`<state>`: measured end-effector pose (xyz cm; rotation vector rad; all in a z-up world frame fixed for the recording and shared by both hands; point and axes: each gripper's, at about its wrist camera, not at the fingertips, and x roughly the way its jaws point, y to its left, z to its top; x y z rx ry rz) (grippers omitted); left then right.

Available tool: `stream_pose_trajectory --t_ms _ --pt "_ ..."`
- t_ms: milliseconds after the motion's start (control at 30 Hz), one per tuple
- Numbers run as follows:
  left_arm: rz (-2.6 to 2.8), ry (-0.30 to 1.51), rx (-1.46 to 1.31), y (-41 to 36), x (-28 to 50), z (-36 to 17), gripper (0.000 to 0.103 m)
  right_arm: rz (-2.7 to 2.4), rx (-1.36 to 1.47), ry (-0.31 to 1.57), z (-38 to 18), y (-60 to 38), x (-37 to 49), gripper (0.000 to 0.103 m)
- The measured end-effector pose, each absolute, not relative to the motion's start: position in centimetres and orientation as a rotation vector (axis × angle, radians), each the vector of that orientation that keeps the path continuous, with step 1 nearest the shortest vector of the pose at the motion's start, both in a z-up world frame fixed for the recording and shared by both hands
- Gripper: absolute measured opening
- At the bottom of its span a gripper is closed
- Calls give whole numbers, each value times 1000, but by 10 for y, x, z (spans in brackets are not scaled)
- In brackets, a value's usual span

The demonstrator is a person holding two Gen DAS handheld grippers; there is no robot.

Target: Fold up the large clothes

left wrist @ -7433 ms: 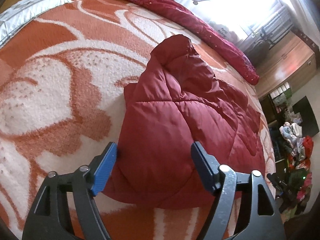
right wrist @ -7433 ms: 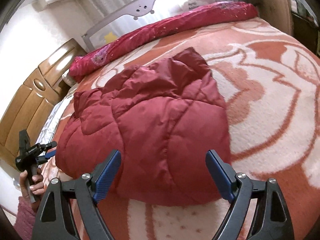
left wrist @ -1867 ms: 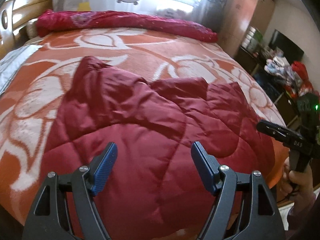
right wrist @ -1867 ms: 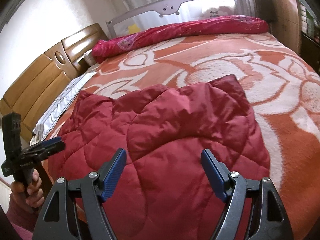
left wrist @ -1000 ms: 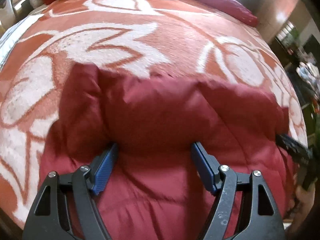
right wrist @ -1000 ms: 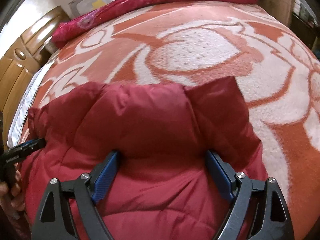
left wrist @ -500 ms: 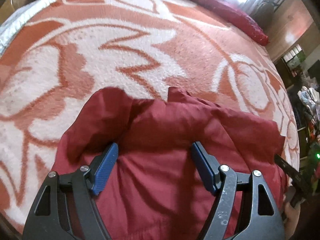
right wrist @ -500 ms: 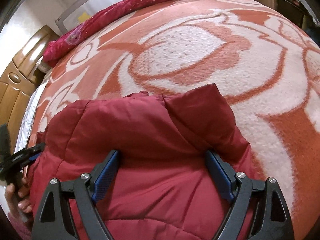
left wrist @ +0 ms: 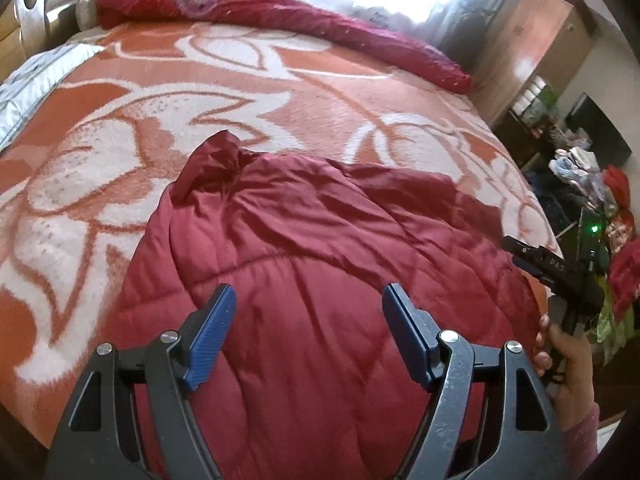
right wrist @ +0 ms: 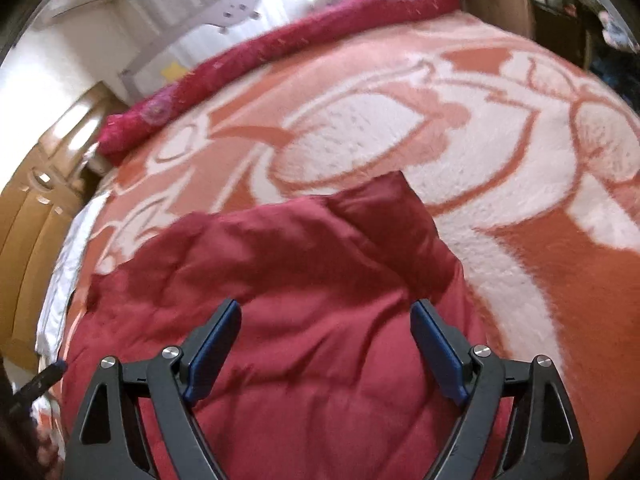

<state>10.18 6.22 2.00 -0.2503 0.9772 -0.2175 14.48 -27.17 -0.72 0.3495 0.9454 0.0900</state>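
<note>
Both the left gripper and the right gripper are hanging open, empty, over the puffy quilted jacket lying at the bed's near edge; it looks soft, light and slippery, so pinching its far hem seems best.

Quilted jacket: dark red cloth, slight satin sheen, creased; blanket: fuzzy matt pile, orange and white; rolled bedcover: crimson cloth with glittering specks; left gripper: matt black plastic, ribbed blue pads, bright metal rivets; headboard: glossy varnished wood.

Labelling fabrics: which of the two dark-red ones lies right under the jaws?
The quilted puffer jacket, plain and near; the sequinned red bedding roll lies along the bed's far edge.
</note>
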Motion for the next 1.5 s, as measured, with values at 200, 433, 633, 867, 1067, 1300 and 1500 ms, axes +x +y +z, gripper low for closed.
stream_pose_trajectory --t_ms 200,433,633,867,1067,1300,1500 --pt "-262 925 -230 51 67 29 76 224 222 877 20 -236 86 89" --pt "-256 951 -149 35 42 18 76 293 98 904 17 -204 38 88" --pt "-198 992 -69 25 33 -8 76 223 56 994 -16 -206 23 87" --pt "-167 977 23 10 33 -24 78 182 83 1018 -33 -217 7 88" --pt "-180 976 35 11 39 -31 82 154 107 1011 -37 -217 -2 88" --pt "-174 960 -1 24 33 -9 81 153 68 969 -11 -210 -8 88" --pt "-149 977 -43 30 34 2 81 201 1 933 11 -187 8 90"
